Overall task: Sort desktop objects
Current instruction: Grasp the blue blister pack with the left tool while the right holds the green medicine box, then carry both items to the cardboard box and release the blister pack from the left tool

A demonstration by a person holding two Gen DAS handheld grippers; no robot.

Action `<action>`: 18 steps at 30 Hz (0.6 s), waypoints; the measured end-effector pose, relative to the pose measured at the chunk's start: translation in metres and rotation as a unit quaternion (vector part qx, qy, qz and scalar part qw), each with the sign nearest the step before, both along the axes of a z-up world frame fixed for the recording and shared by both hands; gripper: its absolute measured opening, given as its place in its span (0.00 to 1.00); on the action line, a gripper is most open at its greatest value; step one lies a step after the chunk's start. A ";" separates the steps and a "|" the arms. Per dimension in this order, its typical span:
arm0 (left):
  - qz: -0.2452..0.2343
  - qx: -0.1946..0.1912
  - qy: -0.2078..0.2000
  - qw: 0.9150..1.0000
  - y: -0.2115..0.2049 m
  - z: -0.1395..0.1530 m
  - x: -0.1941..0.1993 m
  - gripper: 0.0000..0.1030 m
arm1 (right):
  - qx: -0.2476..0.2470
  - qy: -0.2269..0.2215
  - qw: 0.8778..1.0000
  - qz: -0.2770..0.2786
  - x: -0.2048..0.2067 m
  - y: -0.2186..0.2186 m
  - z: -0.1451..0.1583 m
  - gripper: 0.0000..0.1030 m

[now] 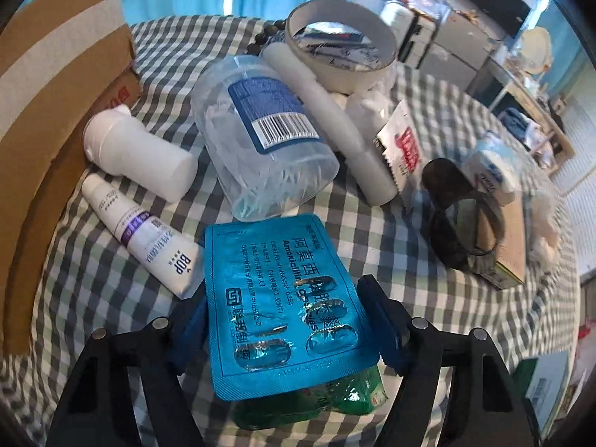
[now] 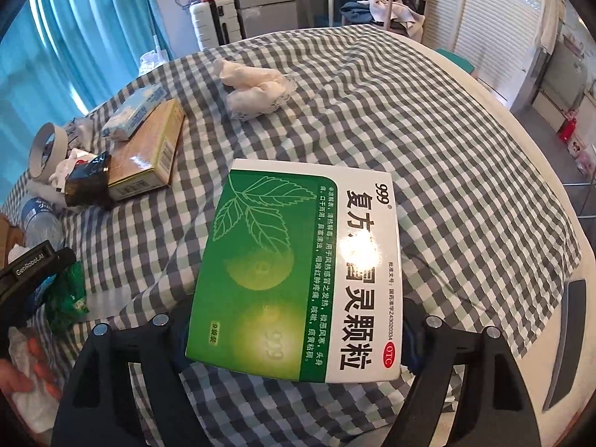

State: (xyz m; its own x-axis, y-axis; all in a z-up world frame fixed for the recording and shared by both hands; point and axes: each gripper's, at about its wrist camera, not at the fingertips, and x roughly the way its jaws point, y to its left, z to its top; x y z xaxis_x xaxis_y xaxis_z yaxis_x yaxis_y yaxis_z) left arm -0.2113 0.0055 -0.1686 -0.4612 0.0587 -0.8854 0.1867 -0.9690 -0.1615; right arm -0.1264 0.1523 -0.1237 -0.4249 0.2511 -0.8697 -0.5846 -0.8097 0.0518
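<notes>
Left gripper [image 1: 283,320]: clamped on blue blister pack [image 1: 283,298], fingers at its two side edges, pack lifted over green sachet [image 1: 335,398]. Right gripper [image 2: 294,320]: clenched on green-white medicine box [image 2: 298,272], held above checkered bench [image 2: 447,149]. Far left pile: one clear jar [image 1: 257,141], one white bottle [image 1: 138,152], one white tube [image 1: 141,231], one tape roll [image 1: 342,44].

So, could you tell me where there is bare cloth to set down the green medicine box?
Bare checked cloth lies beyond the green medicine box, right of the rolled bandages, out to the table's white edge. It is crowded left, around the brown box, clear jar and white tubes.
</notes>
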 end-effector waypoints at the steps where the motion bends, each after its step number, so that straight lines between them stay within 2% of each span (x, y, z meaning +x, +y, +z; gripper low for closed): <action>1: -0.005 0.006 0.004 1.000 -0.004 0.003 0.002 0.71 | 0.000 0.002 1.000 0.001 0.000 0.000 0.000 0.77; 10: -0.045 0.024 0.018 0.999 -0.027 0.028 0.024 0.68 | -0.007 0.022 1.000 0.021 0.004 -0.010 0.010 0.75; 13: -0.065 0.029 0.021 0.997 -0.033 0.039 0.032 0.68 | 0.005 0.030 0.999 0.036 0.006 -0.019 0.017 0.75; 18: -0.099 0.017 0.048 0.994 -0.026 0.069 0.039 0.68 | 0.005 0.048 0.997 0.062 0.012 -0.035 0.032 0.75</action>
State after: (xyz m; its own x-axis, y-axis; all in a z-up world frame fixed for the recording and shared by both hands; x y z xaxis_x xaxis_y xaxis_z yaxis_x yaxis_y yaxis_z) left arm -0.1724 -0.0203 -0.0995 -0.5204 0.1855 -0.8335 -0.0244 -0.9789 -0.2027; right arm -0.1144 0.1177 -0.0919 -0.5342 0.1994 -0.8215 -0.4724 -0.8763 0.0944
